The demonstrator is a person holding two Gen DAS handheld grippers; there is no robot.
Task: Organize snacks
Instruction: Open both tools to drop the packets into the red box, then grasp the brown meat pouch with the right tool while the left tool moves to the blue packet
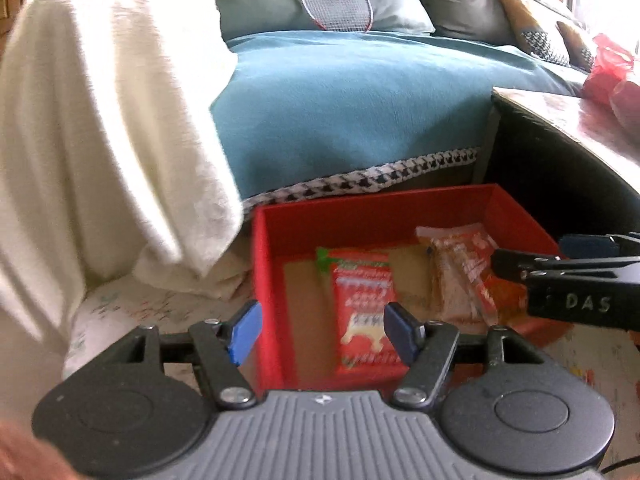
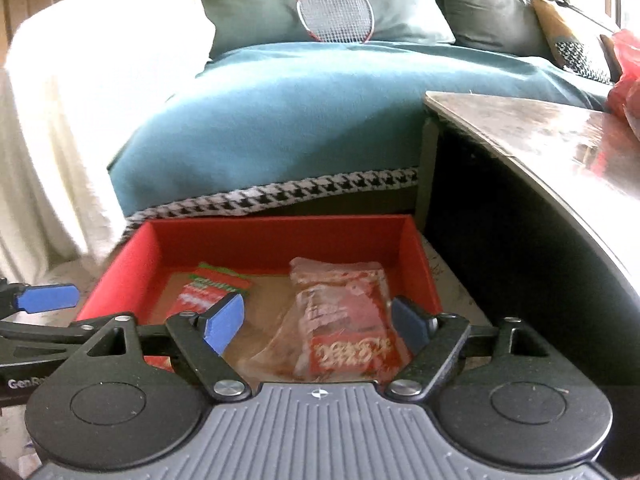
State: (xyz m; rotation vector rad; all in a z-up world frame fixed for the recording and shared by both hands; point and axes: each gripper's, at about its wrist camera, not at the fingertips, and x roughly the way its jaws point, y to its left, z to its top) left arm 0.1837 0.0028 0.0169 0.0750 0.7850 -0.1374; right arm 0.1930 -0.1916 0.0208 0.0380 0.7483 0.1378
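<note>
A red box [image 1: 372, 220] [image 2: 280, 240] stands open on the floor in front of the sofa. Two snack packs lie flat on its bottom. One is a red and green pack [image 1: 364, 312] [image 2: 204, 292] on the left. The other is a clear pack with a red label [image 1: 460, 276] [image 2: 344, 320] on the right. My left gripper [image 1: 322, 330] [image 2: 44, 316] hovers open over the box's left part, above the red and green pack, with nothing between its pads. My right gripper [image 2: 318, 324] [image 1: 560, 252] hovers open above the clear pack, its pads apart from it.
A sofa under a teal cover [image 1: 360, 112] rises just behind the box, with a badminton racket [image 2: 334, 12] leaning on its cushions. A white cloth [image 1: 100, 120] hangs at the left. A dark table [image 2: 540, 128] with a red plastic bag [image 1: 612, 72] stands right of the box.
</note>
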